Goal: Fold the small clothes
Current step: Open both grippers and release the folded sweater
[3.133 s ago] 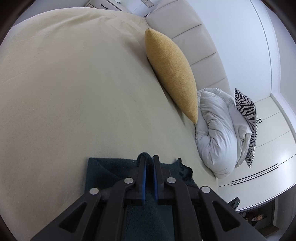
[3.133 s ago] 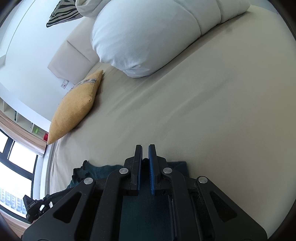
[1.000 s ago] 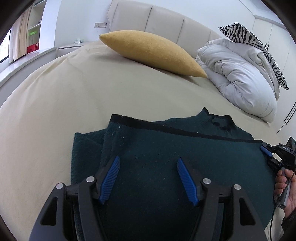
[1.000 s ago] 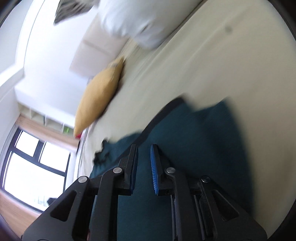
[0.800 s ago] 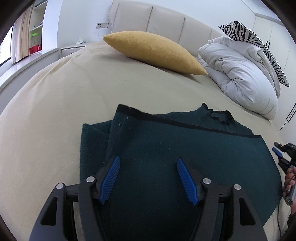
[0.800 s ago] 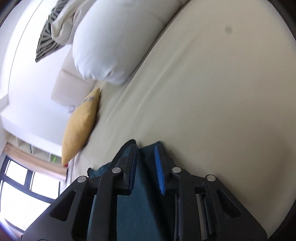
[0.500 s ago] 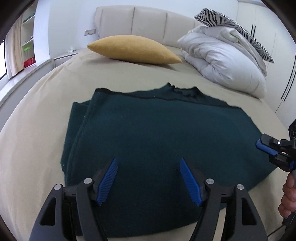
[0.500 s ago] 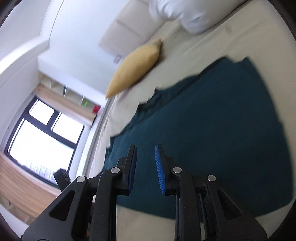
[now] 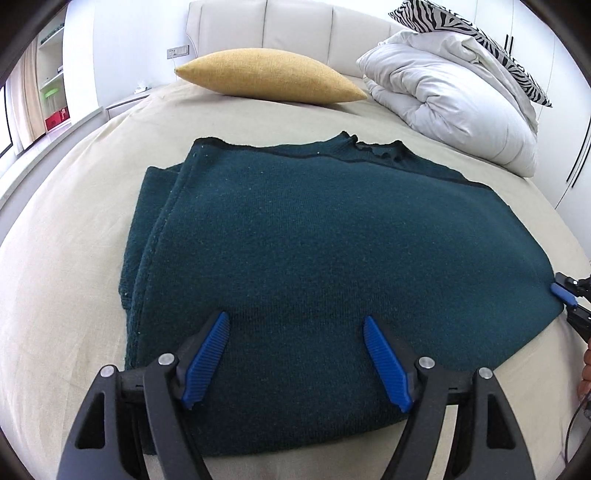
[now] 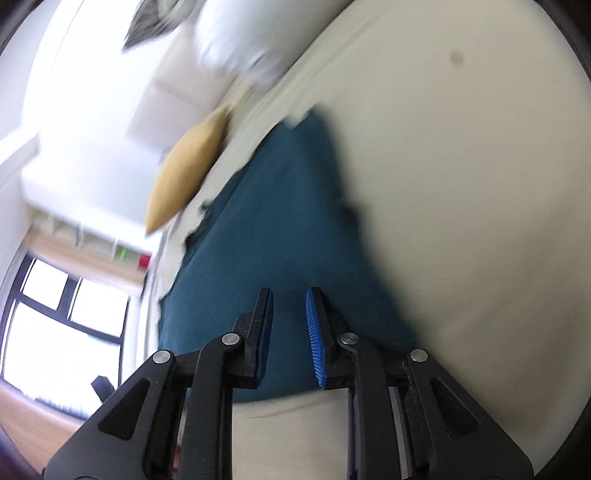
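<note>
Left wrist view: dark green knit garment (image 9: 332,254) lies folded flat on the beige bed (image 9: 66,295), layered edges stacked along its left side, a frilled neckline at its far edge. Near edge of the garment sits under the left tongs (image 9: 295,354), whose blue pads (image 9: 207,354) stand wide apart above the knit; jaws are opening, nothing pinched between them, released. At the garment's right corner the right tongs (image 9: 570,299) show only as a blue tip and black frame right at the cloth edge; contact cannot be told from here. Part of a hand (image 9: 585,373) appears below them at the frame edge.

Right wrist view, blurred by motion: right tongs (image 10: 290,332) hover over the garment (image 10: 266,229) near its near edge, jaws narrow and closing, a clear gap between the pads, no cloth caught in it.

Beyond the garment's far edge: yellow cushion (image 9: 269,77) lying on the bed, a cream padded headboard (image 9: 295,29) behind it. Right of the cushion, a rolled white duvet (image 9: 450,96) with a zebra-striped pillow (image 9: 476,33) on top. Far left of the garment, shelving (image 9: 51,85) by a window.
</note>
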